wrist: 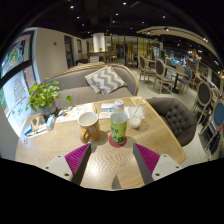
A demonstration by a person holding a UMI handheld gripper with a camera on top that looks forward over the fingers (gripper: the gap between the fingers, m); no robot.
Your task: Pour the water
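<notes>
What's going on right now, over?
Gripper open, holding nothing. Green bottle upright just ahead of the fingers, cup beside it. Nothing blocking the way on the table.

Label text on the green bottle [118, 127] too small; distant chairs [160, 70] indistinct.

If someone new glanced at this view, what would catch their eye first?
Likely the green bottle standing on the wooden table, just ahead of the open gripper, with a brown cup at its left. Next, the leafy plant at the table's far left and the grey sofa beyond.
</notes>
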